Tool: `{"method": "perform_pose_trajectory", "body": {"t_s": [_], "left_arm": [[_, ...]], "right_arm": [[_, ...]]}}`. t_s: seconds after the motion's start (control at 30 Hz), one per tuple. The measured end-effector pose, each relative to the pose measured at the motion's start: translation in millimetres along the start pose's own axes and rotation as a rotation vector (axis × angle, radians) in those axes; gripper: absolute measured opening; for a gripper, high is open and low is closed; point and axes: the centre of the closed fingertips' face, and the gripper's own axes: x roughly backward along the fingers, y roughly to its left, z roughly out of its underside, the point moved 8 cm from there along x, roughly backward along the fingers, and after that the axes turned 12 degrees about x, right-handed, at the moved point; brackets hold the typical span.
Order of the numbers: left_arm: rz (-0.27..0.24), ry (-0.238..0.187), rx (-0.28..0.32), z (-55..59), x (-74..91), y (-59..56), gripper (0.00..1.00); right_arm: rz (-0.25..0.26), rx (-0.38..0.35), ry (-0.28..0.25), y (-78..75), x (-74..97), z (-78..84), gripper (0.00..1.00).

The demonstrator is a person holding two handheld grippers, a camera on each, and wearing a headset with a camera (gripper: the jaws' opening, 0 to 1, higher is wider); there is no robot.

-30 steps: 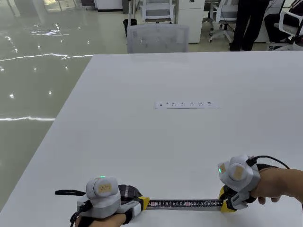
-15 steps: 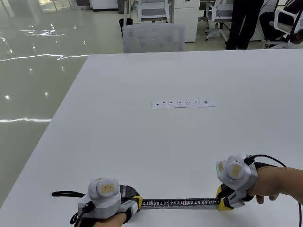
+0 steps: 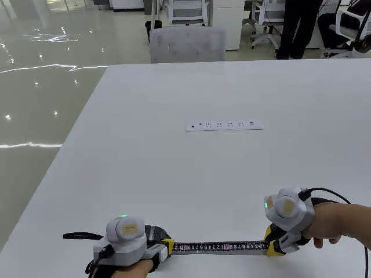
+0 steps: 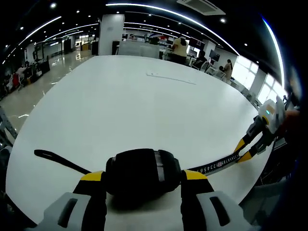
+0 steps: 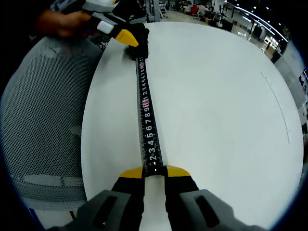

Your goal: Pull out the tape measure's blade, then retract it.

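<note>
The black tape measure case (image 4: 142, 171) lies on the white table (image 3: 174, 174) near its front edge, with my left gripper (image 4: 143, 175) shut on it. A black strap (image 4: 57, 161) trails left from the case. The blade (image 3: 220, 248) is drawn out flat along the table to the right. My right gripper (image 5: 154, 171) is shut on the blade's (image 5: 147, 120) end. In the head view the left gripper (image 3: 165, 246) and the right gripper (image 3: 272, 248) sit at the bottom, with the case (image 3: 156, 234) at the left one.
A white power strip (image 3: 224, 125) lies mid-table, far beyond the grippers. A grey chair (image 3: 186, 44) stands at the table's far edge, and a person (image 3: 298, 23) stands behind it to the right. A mesh chair (image 5: 43, 120) is close to the near edge.
The head camera has shifted a little. The blade's drawn-out length between the two grippers looks about the same, and both grips hold.
</note>
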Motion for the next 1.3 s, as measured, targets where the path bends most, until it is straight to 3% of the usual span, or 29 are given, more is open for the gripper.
{"method": "perform_pose_trajectory", "body": {"t_s": [0.43,0.67,0.8,1.3], "left_arm": [[0.018,0.024,-0.013,-1.4,0.2,2.1,0.56],[0.05,0.059,0.006,-4.5,1.1,6.9,0.55],[0.059,0.078,-0.014,-5.3,0.9,6.2,0.54],[0.071,0.08,0.002,-5.3,0.7,7.8,0.55]], "right_arm": [[0.012,-0.02,-0.01,2.4,1.0,0.5,0.14],[0.022,-0.018,-0.019,3.6,1.0,0.1,0.14],[0.023,-0.009,-0.018,5.0,-0.1,-4.4,0.14],[0.026,-0.02,-0.053,2.5,-5.1,-11.8,0.14]]}}
